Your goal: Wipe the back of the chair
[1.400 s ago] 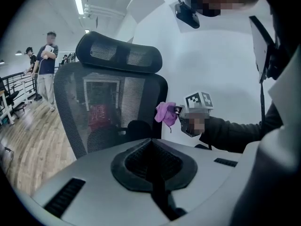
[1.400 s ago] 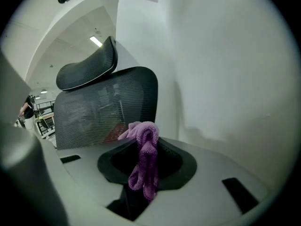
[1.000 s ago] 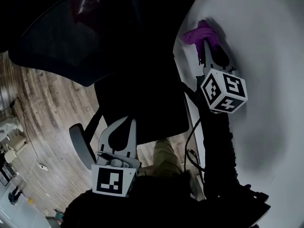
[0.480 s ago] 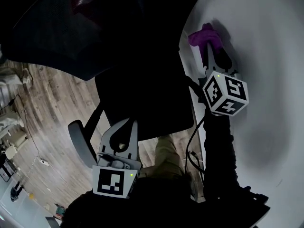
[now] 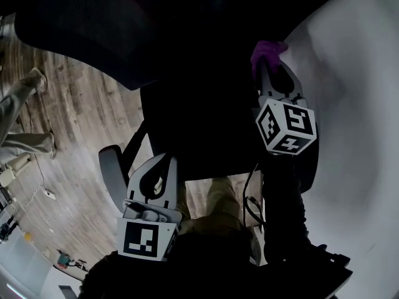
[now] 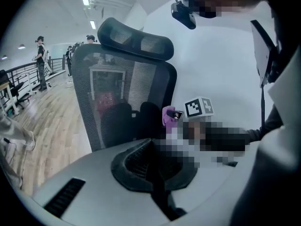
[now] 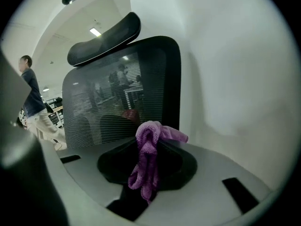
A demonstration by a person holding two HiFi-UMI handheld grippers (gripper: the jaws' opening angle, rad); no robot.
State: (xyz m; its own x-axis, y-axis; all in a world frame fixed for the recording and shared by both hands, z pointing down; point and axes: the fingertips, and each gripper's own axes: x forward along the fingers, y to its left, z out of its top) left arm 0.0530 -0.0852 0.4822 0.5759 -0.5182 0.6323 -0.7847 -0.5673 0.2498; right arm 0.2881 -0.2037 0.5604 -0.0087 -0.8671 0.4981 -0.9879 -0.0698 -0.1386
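White wall is filling the right side of the head view; wood-plank floor is showing at the left. One black office chair, mesh back standing upright close to the wall, curved headrest sitting above it, grey armrest projecting toward the left gripper. One person in a dark top and light trousers is standing on the floor beyond the chair. Right gripper, marker cube riding behind its jaws, is reaching toward the wall-side edge of the mesh back with its jaws pinching a purple cloth; the cloth is bunching above the jaw tips and hanging down between them. From the left gripper view the cloth is lying just beside that edge of the back, low on the frame; whether it is touching the mesh cannot be told. Left gripper, carrying its own marker cube, is hovering low near the armrest, well apart from the back, pointing toward the chair, its jaws pressing together with nothing between them.
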